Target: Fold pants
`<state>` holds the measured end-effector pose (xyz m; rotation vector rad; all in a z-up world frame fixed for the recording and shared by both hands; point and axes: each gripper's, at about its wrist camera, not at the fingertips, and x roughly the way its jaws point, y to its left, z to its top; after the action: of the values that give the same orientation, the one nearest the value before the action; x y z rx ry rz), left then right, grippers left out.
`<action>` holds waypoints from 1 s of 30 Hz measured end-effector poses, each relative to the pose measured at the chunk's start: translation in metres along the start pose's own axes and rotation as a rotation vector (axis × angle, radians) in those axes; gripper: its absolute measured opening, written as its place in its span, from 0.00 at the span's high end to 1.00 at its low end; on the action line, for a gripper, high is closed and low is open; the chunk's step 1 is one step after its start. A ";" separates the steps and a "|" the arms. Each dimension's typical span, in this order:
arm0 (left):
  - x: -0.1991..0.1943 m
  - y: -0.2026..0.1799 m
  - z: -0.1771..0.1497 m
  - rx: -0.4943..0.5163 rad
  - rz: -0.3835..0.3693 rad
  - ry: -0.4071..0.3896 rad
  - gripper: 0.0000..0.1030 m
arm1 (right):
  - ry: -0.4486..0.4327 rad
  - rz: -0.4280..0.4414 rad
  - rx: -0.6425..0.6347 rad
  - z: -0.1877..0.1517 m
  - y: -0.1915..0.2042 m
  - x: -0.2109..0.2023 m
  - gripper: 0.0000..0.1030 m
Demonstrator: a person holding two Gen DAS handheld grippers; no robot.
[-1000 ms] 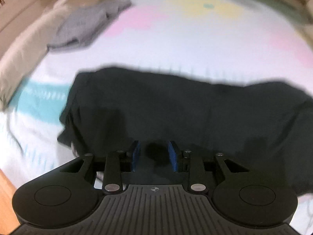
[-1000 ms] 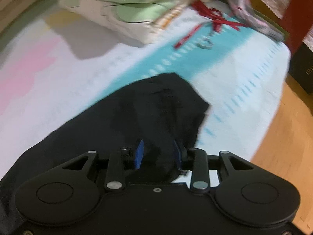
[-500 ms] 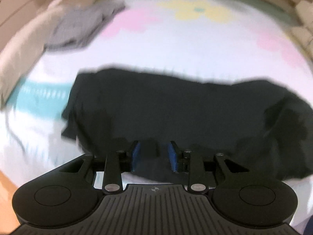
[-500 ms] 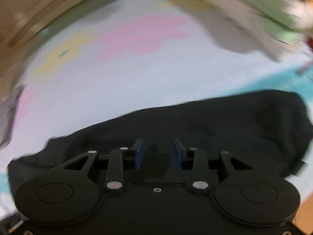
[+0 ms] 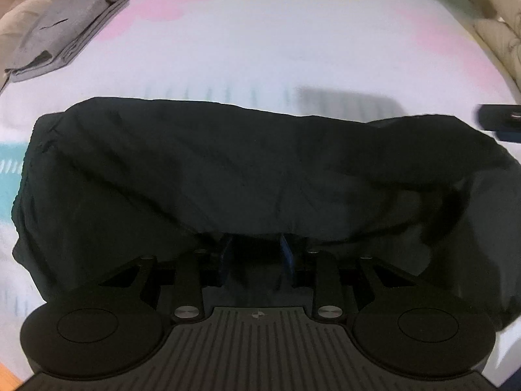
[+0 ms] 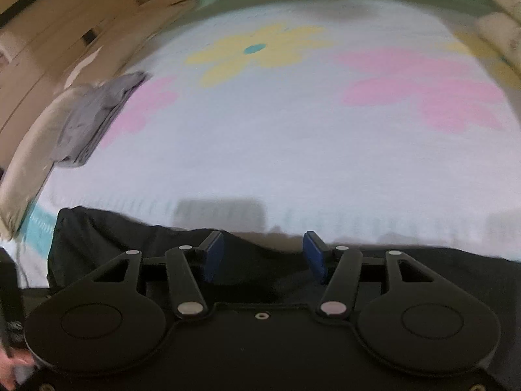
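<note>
Two grippers over black fabric pants (image 5: 228, 169) lying on the flower-print bedsheet (image 6: 293, 150) — right gripper (image 6: 263, 257) spread wide, empty; left gripper (image 5: 257, 254) fingers part-draped by cloth, grip unclear — probably readying a fold.

Black pants (image 5: 228, 169) on white, pink-and-yellow flowered bedsheet (image 6: 293, 137).

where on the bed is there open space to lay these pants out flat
Widest bare patch: the bedspread beyond the black pants, running up to the yellow flower print. The far left is taken by the folded grey garment and a pillow; bedding is piled at the right edge. The near edge is all pants, draped over the left gripper.
</note>
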<state>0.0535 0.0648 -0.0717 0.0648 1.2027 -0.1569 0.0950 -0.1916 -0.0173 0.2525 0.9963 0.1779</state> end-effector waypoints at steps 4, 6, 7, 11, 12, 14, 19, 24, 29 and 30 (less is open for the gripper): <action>-0.001 -0.002 0.000 -0.009 0.000 -0.003 0.70 | 0.043 0.039 -0.034 0.000 0.008 0.023 0.41; -0.001 -0.006 -0.001 0.011 0.014 -0.014 0.70 | 0.071 0.055 -0.061 0.001 0.014 0.032 0.42; -0.001 -0.007 0.000 0.018 0.021 -0.018 0.70 | 0.078 0.058 -0.084 -0.002 0.018 0.033 0.61; 0.000 -0.007 0.004 0.005 0.021 -0.019 0.70 | 0.039 0.042 -0.263 -0.022 0.039 0.017 0.92; -0.002 -0.009 0.002 -0.001 0.019 -0.019 0.70 | 0.020 0.033 -0.313 -0.028 0.046 0.011 0.92; -0.005 -0.007 0.003 -0.018 0.012 -0.020 0.70 | 0.009 0.037 -0.387 -0.045 0.057 0.000 0.92; -0.025 0.005 0.005 -0.046 -0.061 -0.071 0.71 | 0.018 -0.005 -0.511 -0.085 0.071 -0.006 0.93; -0.053 0.007 0.015 -0.088 -0.104 -0.219 0.70 | 0.036 -0.061 -0.602 -0.112 0.076 0.006 0.93; -0.033 -0.001 0.031 -0.140 -0.080 -0.201 0.70 | 0.031 -0.089 -0.648 -0.125 0.083 0.013 0.93; -0.026 -0.001 0.032 -0.144 -0.078 -0.177 0.70 | 0.032 -0.089 -0.647 -0.125 0.083 0.014 0.93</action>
<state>0.0735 0.0614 -0.0356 -0.1199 1.0375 -0.1407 -0.0063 -0.0929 -0.0691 -0.3854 0.9300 0.4109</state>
